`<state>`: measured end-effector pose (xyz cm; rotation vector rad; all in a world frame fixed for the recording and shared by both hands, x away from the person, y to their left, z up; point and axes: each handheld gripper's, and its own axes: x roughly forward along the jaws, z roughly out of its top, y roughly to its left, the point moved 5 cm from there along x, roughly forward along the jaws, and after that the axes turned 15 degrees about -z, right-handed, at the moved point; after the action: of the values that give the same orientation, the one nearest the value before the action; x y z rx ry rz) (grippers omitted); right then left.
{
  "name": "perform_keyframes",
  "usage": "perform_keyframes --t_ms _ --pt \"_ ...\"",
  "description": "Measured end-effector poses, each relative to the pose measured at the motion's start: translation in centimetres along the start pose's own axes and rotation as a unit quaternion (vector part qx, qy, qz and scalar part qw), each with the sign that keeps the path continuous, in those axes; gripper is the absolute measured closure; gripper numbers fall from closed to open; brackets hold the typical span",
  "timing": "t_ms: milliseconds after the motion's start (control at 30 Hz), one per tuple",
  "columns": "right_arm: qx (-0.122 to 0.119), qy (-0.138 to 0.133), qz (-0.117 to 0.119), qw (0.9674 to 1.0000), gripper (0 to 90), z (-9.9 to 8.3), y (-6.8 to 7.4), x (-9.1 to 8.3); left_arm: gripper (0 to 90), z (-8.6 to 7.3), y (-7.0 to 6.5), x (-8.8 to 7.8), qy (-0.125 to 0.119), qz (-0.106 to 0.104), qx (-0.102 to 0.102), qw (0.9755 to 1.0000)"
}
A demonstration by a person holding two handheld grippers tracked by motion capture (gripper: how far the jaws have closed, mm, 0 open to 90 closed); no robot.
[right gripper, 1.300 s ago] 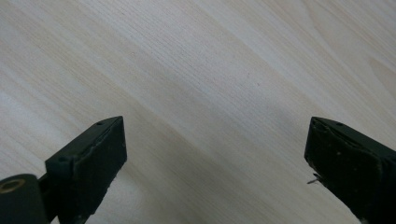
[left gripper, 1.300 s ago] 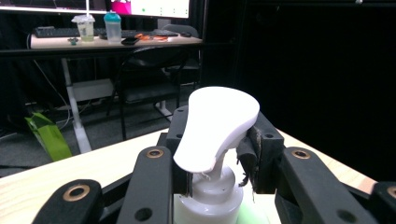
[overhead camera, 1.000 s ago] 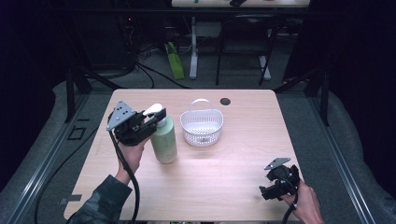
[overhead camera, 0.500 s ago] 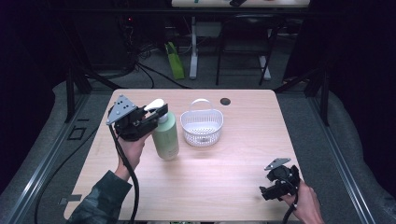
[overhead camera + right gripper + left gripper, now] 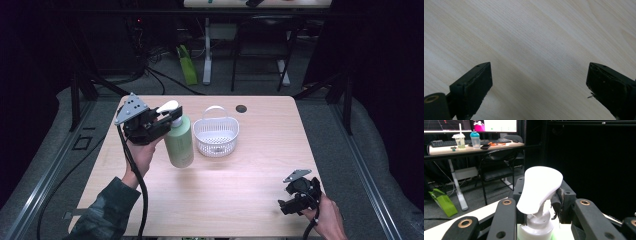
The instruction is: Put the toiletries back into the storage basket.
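Left gripper view: left gripper [image 5: 539, 205] fingers hide pump bottle [image 5: 539, 187] neck.

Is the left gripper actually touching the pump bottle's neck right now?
Touching. The left gripper view shows the left gripper with both jaws closed against the white neck of the pump bottle, just under the pump head.

A dim lab or office workroom: black curtains hang around a pale wooden bench [image 5: 250, 175], cables trail across the grey floor, and behind stand a desk [image 5: 474, 146] with monitors [image 5: 499, 125], keyboard [image 5: 439, 143] and black chair [image 5: 496, 167].
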<state>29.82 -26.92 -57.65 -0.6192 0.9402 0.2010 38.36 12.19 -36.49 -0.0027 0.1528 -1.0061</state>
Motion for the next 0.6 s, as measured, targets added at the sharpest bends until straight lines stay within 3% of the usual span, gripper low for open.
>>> perform_keyframes --t_ms 600 --pt "0.0 0.0 0.001 1.0 6.2 0.0 0.0 0.0 67.3 2.2 -0.1 0.1 0.001 -0.005 0.012 0.9999"
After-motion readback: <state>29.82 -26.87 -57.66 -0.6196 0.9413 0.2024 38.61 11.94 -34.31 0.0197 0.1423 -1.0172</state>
